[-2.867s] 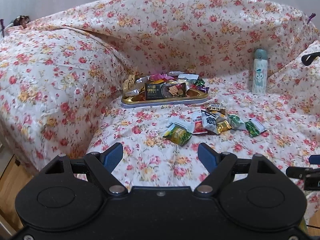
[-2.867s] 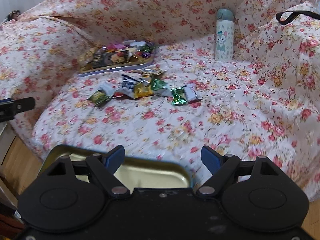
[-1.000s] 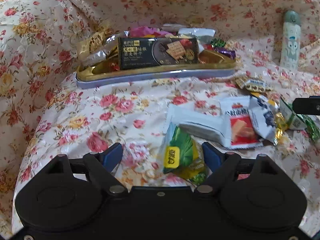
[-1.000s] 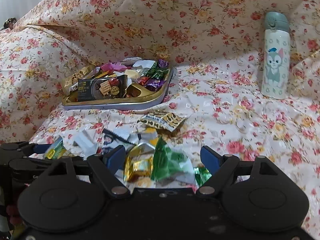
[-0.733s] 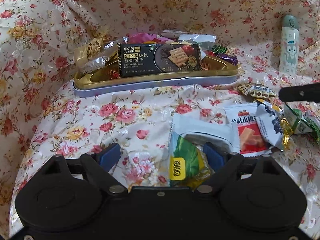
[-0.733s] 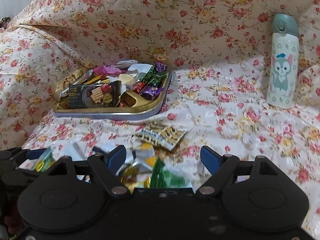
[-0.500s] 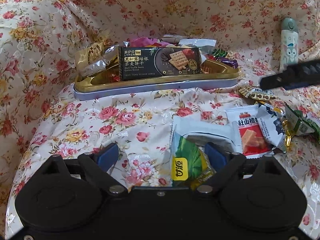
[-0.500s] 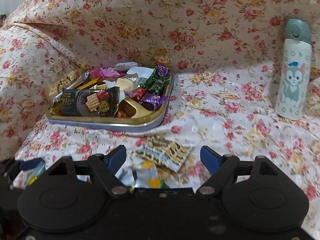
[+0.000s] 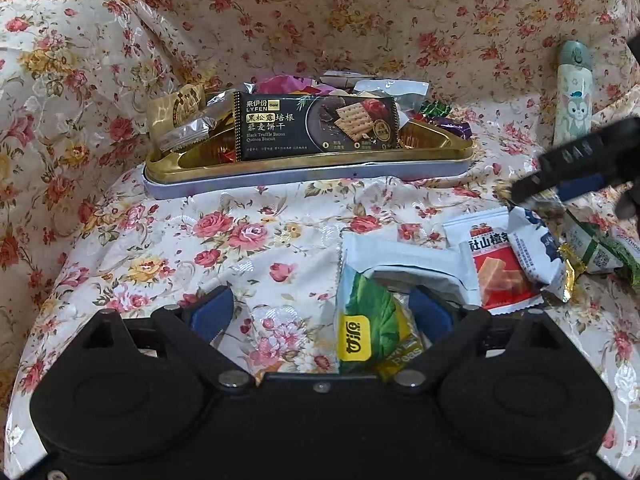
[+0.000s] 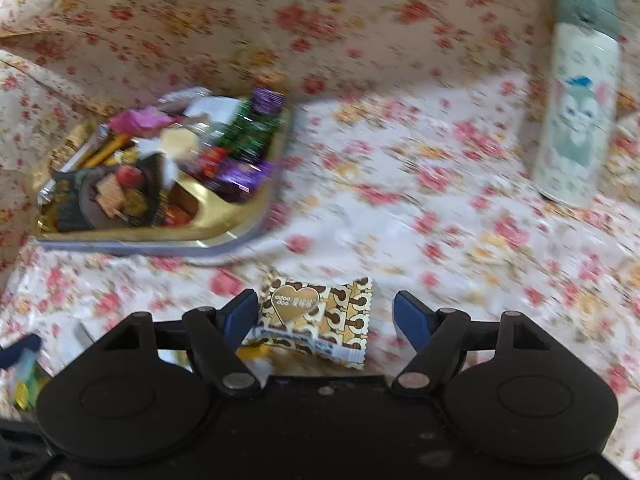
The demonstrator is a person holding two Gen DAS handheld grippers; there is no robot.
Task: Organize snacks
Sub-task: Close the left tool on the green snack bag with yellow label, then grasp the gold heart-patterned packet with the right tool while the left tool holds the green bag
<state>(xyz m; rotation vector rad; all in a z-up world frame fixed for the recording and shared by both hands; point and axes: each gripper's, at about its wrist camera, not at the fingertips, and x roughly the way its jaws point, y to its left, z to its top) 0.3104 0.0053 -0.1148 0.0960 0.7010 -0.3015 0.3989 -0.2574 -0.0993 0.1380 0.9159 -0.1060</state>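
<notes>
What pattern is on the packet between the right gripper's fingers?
Gold and brown hearts on white, on the snack packet; clearest in the right wrist view.

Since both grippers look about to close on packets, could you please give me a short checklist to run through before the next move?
1. Left gripper open: ok.
2. Green packet between its fingers: ok, though it sits close to the right-hand finger, with a white packet lying against it.
3. Right gripper open: ok.
4. Gold packet between its fingers: ok, nearer the left-hand finger.
5. Room in the tray for more: ok, bare gold shows at its right end.
6. Right view sharp enough to judge contact: not ok, it is blurred.
</notes>
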